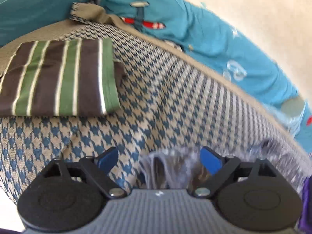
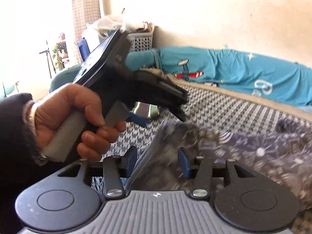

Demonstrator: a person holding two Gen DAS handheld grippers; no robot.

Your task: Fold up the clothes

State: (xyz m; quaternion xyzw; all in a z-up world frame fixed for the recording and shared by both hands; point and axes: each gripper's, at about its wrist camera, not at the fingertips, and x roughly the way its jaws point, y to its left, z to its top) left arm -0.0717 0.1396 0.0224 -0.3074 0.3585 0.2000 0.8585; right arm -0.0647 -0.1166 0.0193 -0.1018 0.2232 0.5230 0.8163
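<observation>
Closest in the left wrist view, the left gripper [image 1: 159,161] stands with its blue pads [image 1: 210,161] spread wide, and a blurred fold of the dark patterned garment [image 1: 167,167] rises between them without either pad pressing on it. Over in the right wrist view, the right gripper [image 2: 157,160] has its pads about half apart, with the same grey-and-dark printed cloth [image 2: 169,156] standing in the gap; the picture is too smeared to tell whether the pads actually bear on it, though the left one looks clear of the fabric. That garment trails off to the right across the houndstooth bedspread [image 2: 224,109], which is blue and beige and covers the bed. A person's left hand [image 2: 78,117], in a dark sleeve [image 2: 13,136], grips the grey handle of the left tool just beyond the right gripper, the tool's black fingers pointing down toward the cloth. Farther back on the bedspread lies a folded striped garment [image 1: 58,78], brown and green with thin white lines, flat and well apart from the grippers. Behind the bedspread's beige edge runs a turquoise sheet [image 1: 224,44] printed with a red-winged aeroplane, up against a pale wall [image 2: 214,13]. A white laundry basket [image 2: 140,41] sits in the far corner.
</observation>
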